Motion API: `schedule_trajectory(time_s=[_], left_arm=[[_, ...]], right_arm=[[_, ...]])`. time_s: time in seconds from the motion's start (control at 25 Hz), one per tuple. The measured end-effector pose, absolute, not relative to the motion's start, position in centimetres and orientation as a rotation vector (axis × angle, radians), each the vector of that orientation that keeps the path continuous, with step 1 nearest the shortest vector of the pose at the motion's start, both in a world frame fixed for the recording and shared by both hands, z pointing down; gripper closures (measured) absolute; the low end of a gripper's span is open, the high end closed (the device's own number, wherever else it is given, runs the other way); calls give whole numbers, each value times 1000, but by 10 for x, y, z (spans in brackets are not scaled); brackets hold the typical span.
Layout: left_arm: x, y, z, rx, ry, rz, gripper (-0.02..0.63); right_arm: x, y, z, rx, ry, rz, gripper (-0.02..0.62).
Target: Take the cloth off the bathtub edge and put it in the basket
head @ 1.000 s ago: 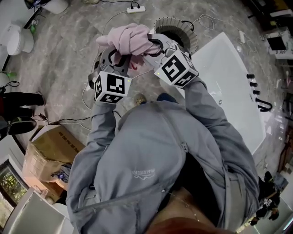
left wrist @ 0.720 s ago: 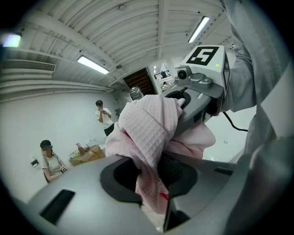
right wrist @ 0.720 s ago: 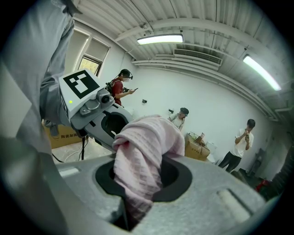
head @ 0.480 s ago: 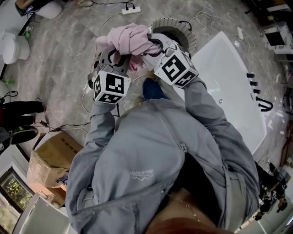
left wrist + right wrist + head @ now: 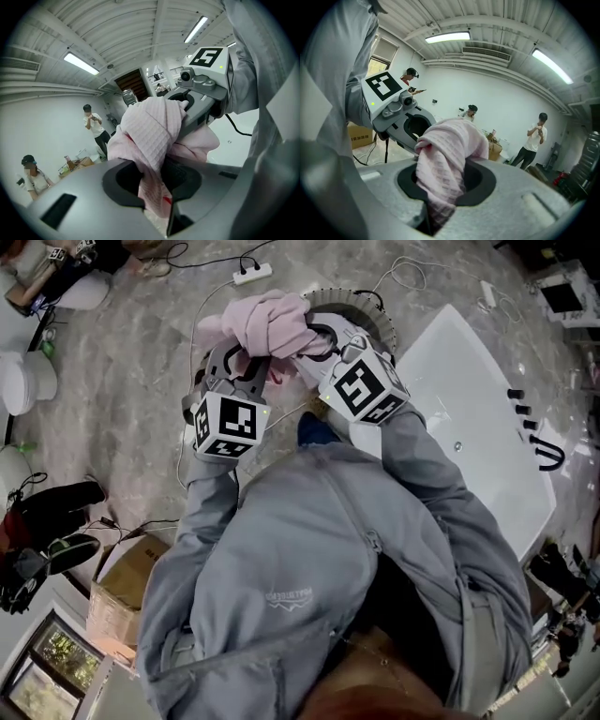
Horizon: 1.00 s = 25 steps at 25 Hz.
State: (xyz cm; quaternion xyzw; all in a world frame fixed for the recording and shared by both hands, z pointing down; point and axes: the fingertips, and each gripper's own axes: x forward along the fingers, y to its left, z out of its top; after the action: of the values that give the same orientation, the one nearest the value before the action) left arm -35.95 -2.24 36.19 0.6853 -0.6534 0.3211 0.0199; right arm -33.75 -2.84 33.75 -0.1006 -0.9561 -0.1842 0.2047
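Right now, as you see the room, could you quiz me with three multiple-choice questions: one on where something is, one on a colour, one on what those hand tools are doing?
1. Where is the cloth?
A folded on a chair
B held up by the left gripper and right gripper
C hanging on a wall hook

2. What colour is the cloth?
A pink
B blue
C green

3. How do the grippers stand?
A both open and empty
B both shut on the cloth
C only one grips it

Answers:
1 B, the head view shows it bunched between them.
2 A, it looks pink in every view.
3 B, each gripper view shows cloth pinched in its jaws.
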Motion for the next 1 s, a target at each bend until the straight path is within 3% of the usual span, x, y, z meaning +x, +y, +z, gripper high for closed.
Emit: schedule_trajectory(time_s=[0.52, 1.0], left_arm=[[-345, -171, 362, 2341, -1833, 1043, 509], [-302, -238, 366, 2600, -1575, 1033, 509]], right_arm=[[-322, -174, 338, -44, -2671, -430, 503], [-279, -235, 341, 258, -2618, -347, 503]])
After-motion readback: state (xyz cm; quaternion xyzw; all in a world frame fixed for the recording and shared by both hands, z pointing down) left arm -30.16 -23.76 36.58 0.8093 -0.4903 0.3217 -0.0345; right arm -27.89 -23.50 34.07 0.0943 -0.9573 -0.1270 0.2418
